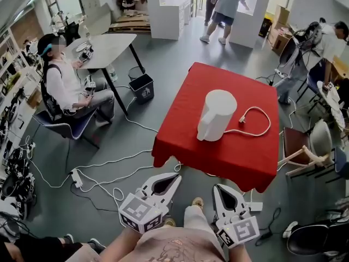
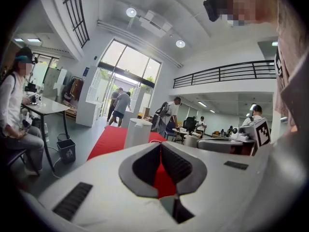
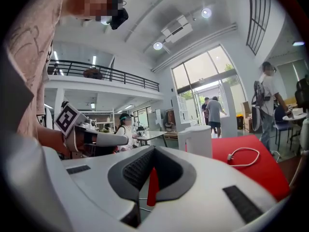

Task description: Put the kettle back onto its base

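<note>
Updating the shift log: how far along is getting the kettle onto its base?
Done: unclear. The kettle stands upright on the red table, its cord trailing from its foot; no separate base shows, so one may sit beneath. In hand: nothing; the left hand-held gripper and right hand-held gripper are shut, empty, short of the table. Left: possibly everything.

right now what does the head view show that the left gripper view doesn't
Only the head view: the white cord looped on the red table to the right of the kettle, seen from above.

Only the left gripper view: the ceiling lights, the balcony railing, and the left gripper up close, jaw tips together with nothing between them.

Both: the kettle standing on the red table, the seated person at a white table, and the bin beside it.
</note>
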